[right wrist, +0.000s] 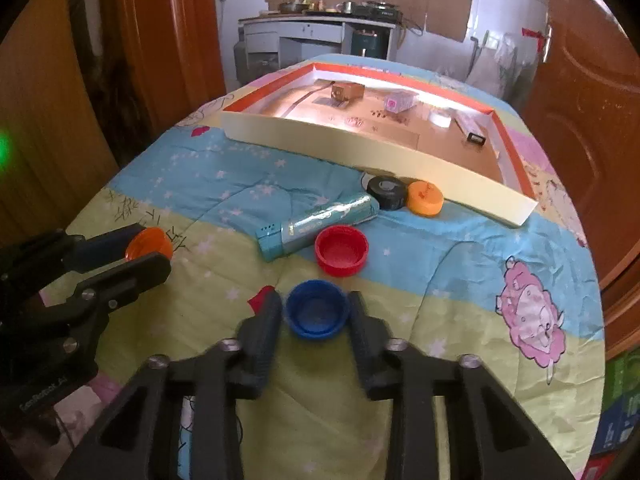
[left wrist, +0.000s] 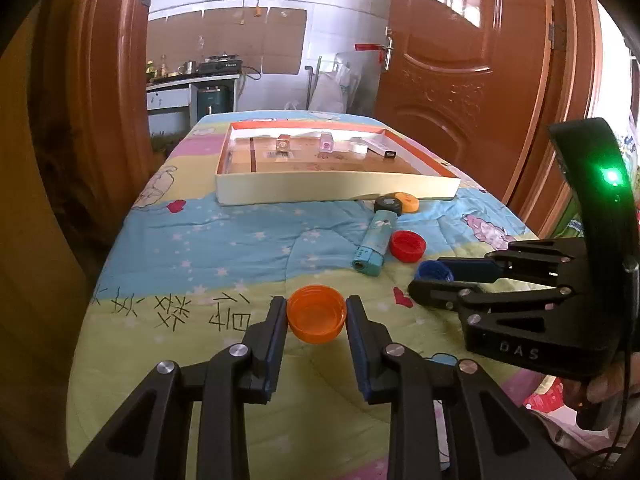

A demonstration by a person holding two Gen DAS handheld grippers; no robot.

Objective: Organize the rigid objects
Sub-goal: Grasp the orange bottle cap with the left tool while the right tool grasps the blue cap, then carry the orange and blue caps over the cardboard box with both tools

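across the bed, the shallow box (left wrist: 320, 188) already holds a few small items. left gripper (left wrist: 316, 312) jaws clench the orange cap (left wrist: 316, 318); right gripper (right wrist: 316, 312) jaws clench the blue cap (right wrist: 316, 310). red cap (right wrist: 341, 250), teal tube (right wrist: 316, 220) remain outside. open quilt ahead; bed edges fall away sideways.

Both views ride on hand-held tools and look forward and steeply down along their own fingers, close over a quilted bed (left wrist: 192, 248). The left wrist view sits low in the near centre, with the other tool at the right edge of the frame. The right wrist view is tilted, and the other tool shows at its left edge. Both share the flat box (left wrist: 336, 188) across the upper middle, the caps before it, and the kitchen beyond.
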